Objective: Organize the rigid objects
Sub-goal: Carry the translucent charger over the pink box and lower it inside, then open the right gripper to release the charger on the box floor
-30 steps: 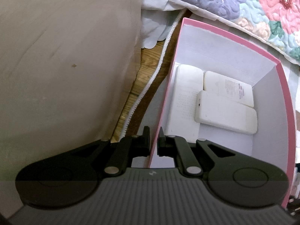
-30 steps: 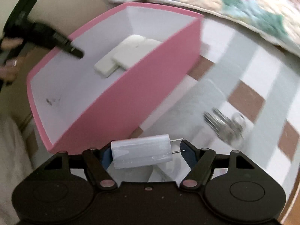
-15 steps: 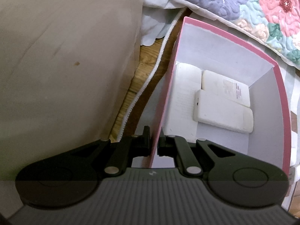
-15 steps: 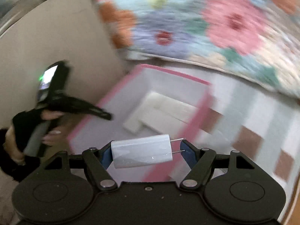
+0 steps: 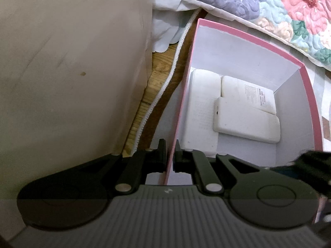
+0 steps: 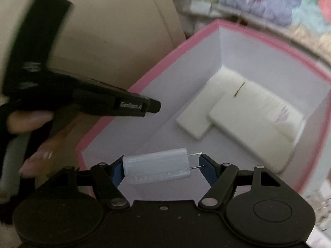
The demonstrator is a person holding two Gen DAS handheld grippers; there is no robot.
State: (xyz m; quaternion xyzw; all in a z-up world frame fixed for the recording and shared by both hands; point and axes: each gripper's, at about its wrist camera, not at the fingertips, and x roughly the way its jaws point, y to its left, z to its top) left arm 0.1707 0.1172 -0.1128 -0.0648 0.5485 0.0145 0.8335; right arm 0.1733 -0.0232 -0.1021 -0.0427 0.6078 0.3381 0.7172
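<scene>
Presently listed: one pink box (image 5: 244, 35), white inside, standing open on a checked cloth (image 5: 325, 111) beside a floral quilt (image 5: 269, 4), which lies at twelve to two o'clock in the left wrist view. Left tongs (image 5: 170, 158): nearly closed, pinching the box's near left wall, one finger outside and one inside. Right tongs (image 6: 163, 166): clamped on a white plug-in charger (image 6: 157, 166), gripped end to end, its two metal prongs pointing toward three o'clock and touching the blue pad on that side; the charger hangs over the near part of the box's white floor in the right wrist view. Contents of the box, far corner: three flat white power banks. One long power bank (image 5: 203, 111) lies along the left wall; a second printed power bank (image 5: 248, 92) lies just beside it toward the far wall; a third power bank (image 5: 248, 121) rests partly on top of both, toward four o'clock. In the right wrist view the stack is blurred. Also in that view, at nine o'clock: the left tongs' black body, marked with white lettering, held by a person's hand (image 6: 31, 122) in a dark sleeve. Beyond the box at ten o'clock: a beige panel (image 5: 72, 62), with a strip of wooden floor (image 5: 159, 68) and a white zip edge (image 5: 165, 82) between panel and box.
</scene>
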